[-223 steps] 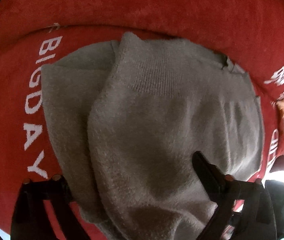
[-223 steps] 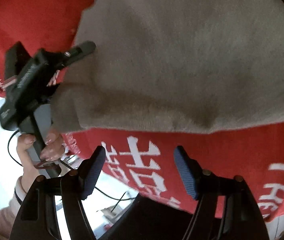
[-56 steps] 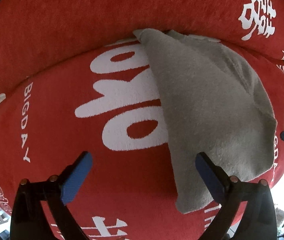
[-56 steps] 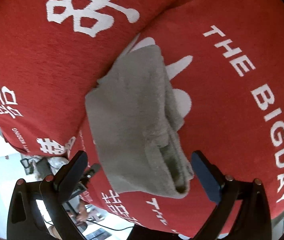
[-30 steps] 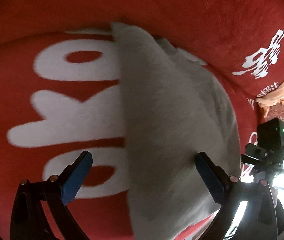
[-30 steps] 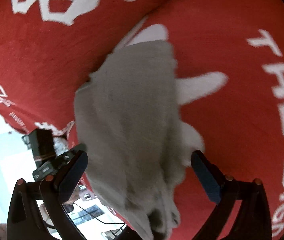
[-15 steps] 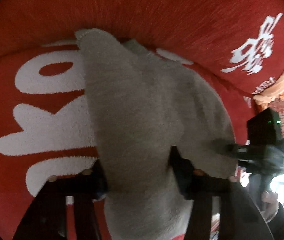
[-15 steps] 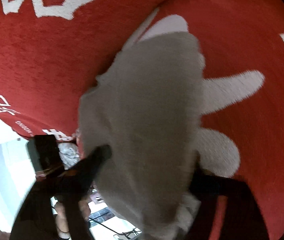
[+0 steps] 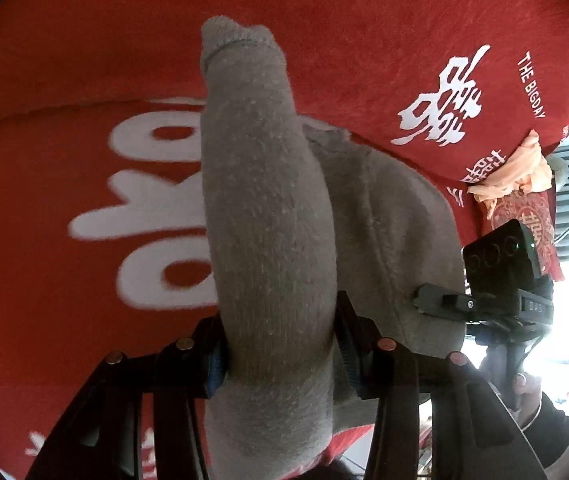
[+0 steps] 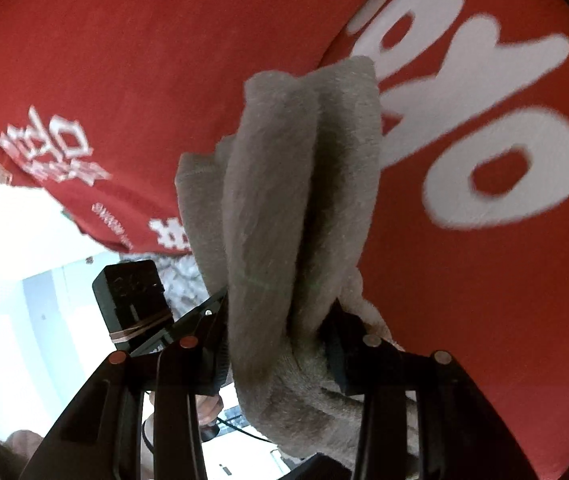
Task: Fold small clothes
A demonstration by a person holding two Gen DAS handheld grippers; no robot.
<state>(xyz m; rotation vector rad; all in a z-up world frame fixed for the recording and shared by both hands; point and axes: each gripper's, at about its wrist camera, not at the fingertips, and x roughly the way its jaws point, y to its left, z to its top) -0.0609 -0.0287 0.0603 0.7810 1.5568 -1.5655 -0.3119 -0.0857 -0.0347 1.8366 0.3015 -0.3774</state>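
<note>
Grippers left (image 9: pixel 280 354) and right (image 10: pixel 280 344) each clamp the bunched grey garment (image 9: pixel 268 216) above the red cushion (image 9: pixel 64 220).

Black gripper frames (image 9: pixel 280 356) — copper-coloured rivets, blue-padded fingers (image 9: pixel 215 368).

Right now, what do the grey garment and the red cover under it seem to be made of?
The grey garment looks like a soft fleecy knit, matte and fuzzy with a napped pile, probably cotton or a blend. The red cover looks like a short-pile, velvety woven fabric, matte, with white lettering; whether that is woven in or printed is unclear.
</note>
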